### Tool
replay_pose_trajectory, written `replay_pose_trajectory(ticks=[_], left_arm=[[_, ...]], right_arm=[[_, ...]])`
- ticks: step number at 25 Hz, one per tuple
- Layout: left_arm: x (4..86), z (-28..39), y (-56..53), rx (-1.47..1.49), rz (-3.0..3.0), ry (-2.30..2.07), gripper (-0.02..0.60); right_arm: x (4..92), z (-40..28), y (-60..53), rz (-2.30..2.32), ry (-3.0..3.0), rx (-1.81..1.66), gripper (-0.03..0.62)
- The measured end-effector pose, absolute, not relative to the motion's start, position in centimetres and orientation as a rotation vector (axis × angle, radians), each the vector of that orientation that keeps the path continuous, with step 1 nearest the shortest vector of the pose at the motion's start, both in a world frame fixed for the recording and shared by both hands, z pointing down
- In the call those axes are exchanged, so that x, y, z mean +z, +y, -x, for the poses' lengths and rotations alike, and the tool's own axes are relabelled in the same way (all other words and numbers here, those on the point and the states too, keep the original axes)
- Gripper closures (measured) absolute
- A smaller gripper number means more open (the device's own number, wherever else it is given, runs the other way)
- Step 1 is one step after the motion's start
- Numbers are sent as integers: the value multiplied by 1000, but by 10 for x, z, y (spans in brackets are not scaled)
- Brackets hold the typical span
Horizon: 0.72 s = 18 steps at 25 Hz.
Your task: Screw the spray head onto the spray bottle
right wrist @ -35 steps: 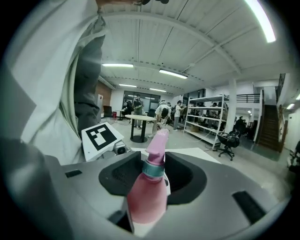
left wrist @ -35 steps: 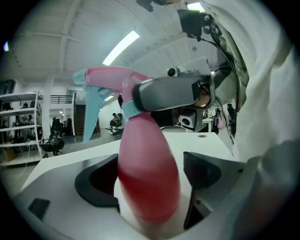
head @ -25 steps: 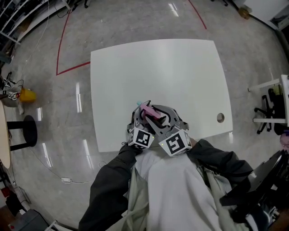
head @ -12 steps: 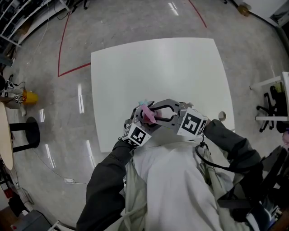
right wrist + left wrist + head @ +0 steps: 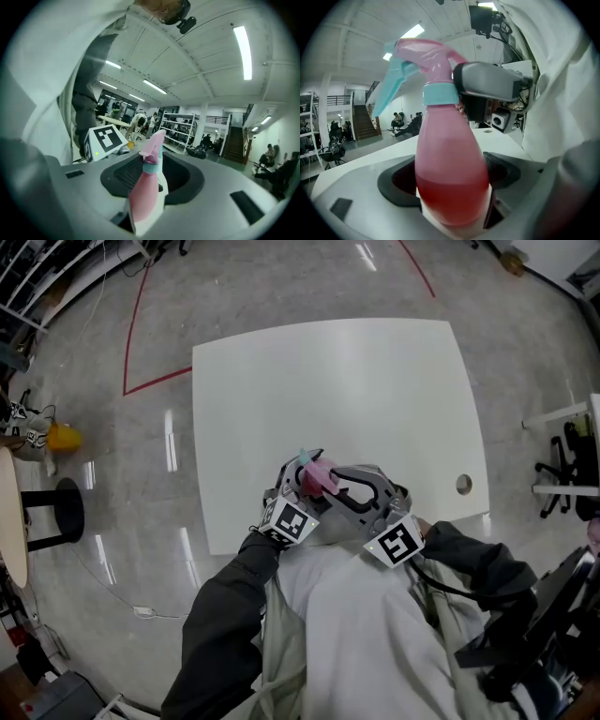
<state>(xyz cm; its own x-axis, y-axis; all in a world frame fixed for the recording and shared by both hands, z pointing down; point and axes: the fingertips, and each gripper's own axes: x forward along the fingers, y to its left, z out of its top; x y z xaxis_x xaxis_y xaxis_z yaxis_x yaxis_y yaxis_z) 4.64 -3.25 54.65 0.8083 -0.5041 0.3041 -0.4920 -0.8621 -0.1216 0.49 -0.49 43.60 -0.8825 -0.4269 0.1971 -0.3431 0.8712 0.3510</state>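
The person holds both grippers together over the near edge of the white table [image 5: 328, 381], close against the chest. The left gripper [image 5: 302, 481] is clamped on the body of the pink spray bottle [image 5: 450, 173], whose lower part sits wedged between its two pads, darker pink liquid filling the bottom. In the left gripper view the bottle stands roughly upright. The pink spray head [image 5: 431, 54] sits on the neck above a teal collar [image 5: 440, 93], with its teal trigger [image 5: 391, 86] pointing off to the left. The right gripper [image 5: 336, 480] reaches in from the other side. Its jaws, partly closed, have just been closing, and they now pinch the spray head at the collar between them. Neither gripper nor the bottle touches the tabletop.
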Motion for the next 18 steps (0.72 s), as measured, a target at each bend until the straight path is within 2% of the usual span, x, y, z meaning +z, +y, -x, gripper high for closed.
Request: replay_pose_trajectory(ticks=[6,13,18], left_arm=[[548,-45,-33,-508,2958,811,158],[547,-45,-31,-526,2960,808,158],[546,-43,-31,-531,2957,809,158]], right_arm=[[393,-42,-30,-675,-2879,-181,476],[405,-11,-9,-479,-2805,-395,477],[400,5,-13,-428,-2706,-672,477]])
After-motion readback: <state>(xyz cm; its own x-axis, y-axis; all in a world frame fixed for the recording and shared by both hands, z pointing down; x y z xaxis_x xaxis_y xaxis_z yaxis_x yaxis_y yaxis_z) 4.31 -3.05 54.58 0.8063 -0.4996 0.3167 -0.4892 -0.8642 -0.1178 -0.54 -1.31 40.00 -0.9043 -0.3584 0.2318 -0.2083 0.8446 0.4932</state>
